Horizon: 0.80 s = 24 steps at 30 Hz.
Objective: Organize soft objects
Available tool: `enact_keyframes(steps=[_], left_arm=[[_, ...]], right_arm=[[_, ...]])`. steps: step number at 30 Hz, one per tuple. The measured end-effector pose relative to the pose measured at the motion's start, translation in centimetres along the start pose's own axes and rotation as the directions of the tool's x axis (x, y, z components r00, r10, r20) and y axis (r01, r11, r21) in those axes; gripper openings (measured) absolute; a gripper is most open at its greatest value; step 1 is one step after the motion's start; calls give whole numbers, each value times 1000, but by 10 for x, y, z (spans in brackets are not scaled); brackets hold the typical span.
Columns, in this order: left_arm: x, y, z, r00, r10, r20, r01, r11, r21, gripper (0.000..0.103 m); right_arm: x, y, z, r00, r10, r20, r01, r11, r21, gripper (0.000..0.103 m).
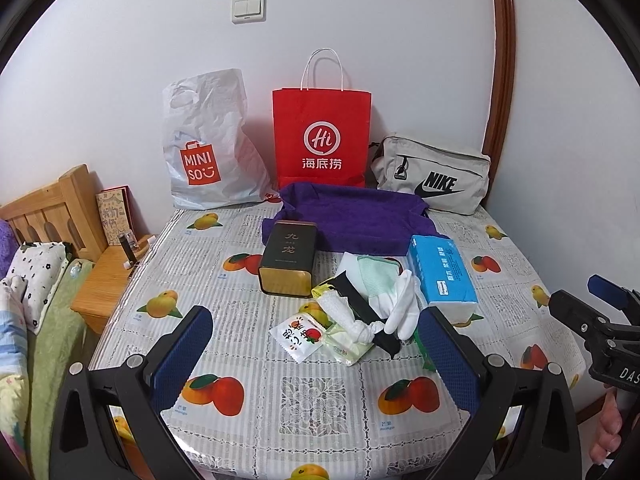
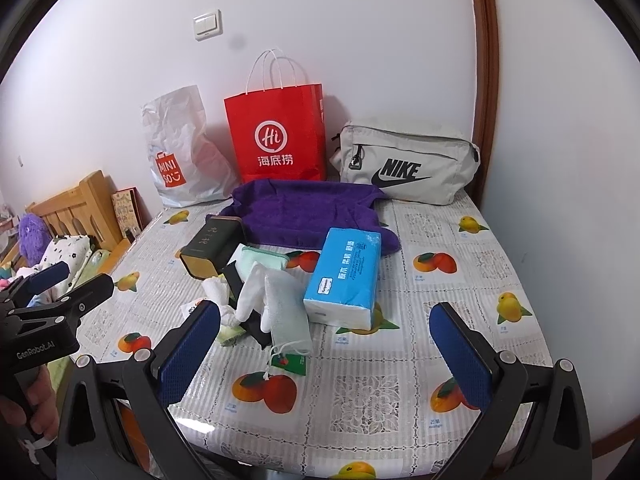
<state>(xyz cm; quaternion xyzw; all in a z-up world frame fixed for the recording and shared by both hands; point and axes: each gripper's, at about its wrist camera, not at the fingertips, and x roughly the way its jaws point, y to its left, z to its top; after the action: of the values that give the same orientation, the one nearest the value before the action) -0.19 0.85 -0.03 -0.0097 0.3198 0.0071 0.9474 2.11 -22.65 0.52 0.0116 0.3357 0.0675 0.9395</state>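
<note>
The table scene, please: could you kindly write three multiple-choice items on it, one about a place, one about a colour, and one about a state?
1. Where does the blue tissue pack lie?
A. Inside the red paper bag
B. On the table, right of the white glove
C. On the Nike pouch

2. What colour is the towel?
A. Purple
B. Yellow
C. Grey

3. How do the left tongs stand?
A. Shut on the tin
B. Open, holding nothing
C. Shut on the glove

Answers: B, the pack rests on the table beside the white glove; A, it is plainly purple; B, the pads are wide apart with only tablecloth between.
</note>
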Motion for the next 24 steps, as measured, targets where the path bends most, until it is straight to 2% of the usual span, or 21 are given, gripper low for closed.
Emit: enact_keyframes(steps=[24], left_arm=[[-4,1,4,1000,-6,8,6,1000,1,103]], right_arm=[[-2,5,1,1000,4,4,-4,1000,-7,103]])
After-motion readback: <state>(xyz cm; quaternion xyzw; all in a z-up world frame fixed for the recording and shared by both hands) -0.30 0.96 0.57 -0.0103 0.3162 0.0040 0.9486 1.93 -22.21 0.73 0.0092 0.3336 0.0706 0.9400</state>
